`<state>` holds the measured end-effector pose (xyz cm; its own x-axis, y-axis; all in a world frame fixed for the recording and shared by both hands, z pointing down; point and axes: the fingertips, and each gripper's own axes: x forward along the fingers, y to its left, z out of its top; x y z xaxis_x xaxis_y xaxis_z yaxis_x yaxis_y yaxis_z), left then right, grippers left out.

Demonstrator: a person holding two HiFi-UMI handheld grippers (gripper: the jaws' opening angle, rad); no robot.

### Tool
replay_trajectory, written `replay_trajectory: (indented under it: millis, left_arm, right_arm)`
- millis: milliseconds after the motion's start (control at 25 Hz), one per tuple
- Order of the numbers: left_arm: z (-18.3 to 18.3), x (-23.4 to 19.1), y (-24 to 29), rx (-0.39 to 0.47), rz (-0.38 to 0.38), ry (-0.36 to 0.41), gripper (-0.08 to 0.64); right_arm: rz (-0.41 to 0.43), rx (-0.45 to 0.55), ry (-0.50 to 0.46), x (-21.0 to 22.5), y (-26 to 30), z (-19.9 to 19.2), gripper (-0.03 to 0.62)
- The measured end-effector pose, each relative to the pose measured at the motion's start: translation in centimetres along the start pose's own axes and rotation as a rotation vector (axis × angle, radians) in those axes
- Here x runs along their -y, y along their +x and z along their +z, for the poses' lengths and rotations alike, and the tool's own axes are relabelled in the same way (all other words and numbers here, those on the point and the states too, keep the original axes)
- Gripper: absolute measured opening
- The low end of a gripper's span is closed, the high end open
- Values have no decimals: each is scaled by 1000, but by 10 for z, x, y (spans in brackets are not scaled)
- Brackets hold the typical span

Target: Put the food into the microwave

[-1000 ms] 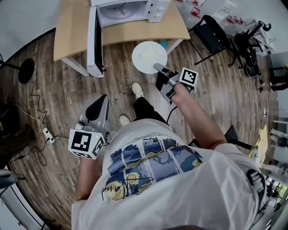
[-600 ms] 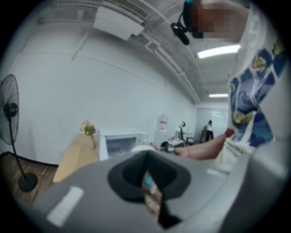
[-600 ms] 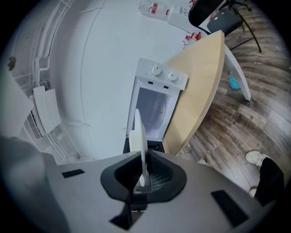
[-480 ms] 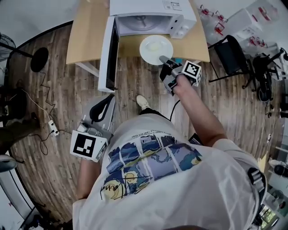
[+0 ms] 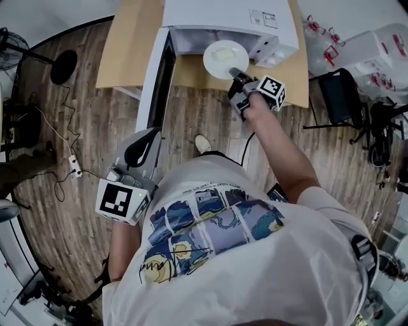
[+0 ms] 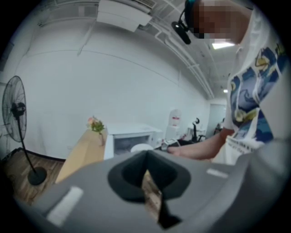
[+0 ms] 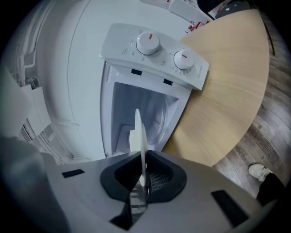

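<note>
- My right tool (image 5: 234,75) is clamped on the near rim of the round white plate (image 5: 224,58); the jaws stand only as far apart as the rim is thick
- The plate carries one pale, flat piece of food (image 5: 223,56), lying near its middle; nothing else is on it
- The plate projects forward from the tool, straight toward the open cavity (image 7: 141,113) of the white microwave (image 5: 229,19) with two dials; in the right gripper view the plate shows edge-on, in line with the jaws and the opening
- The far rim is at the mouth of the cavity; I cannot tell whether it has crossed the threshold
- The cavity shows no dish or other load inside
- The microwave door (image 5: 156,83) is swung fully open on the left, reaching out past the edge of the light wooden worktop (image 5: 127,44), clear of the plate's path
- My left tool (image 5: 150,134) hangs low beside my body, well apart from the microwave, jaws together with nothing between them
- Judgement: the right hand is nearer and does the insertion; the move needed is straight ahead, plate level
</note>
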<state>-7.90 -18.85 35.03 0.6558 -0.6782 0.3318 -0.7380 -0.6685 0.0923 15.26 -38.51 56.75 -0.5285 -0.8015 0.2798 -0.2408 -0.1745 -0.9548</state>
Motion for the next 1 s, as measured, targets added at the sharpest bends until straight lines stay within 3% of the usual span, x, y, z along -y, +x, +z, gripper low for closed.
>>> replay_trajectory:
  millis: [600, 1000]
  left_arm:
    - [8, -32, 26, -39, 151, -44, 8]
    - [5, -37, 35, -73, 178, -68, 8]
  right_arm:
    - [-27, -25, 18, 15, 91, 36, 20]
    - [-65, 22, 27, 27, 122, 54, 23]
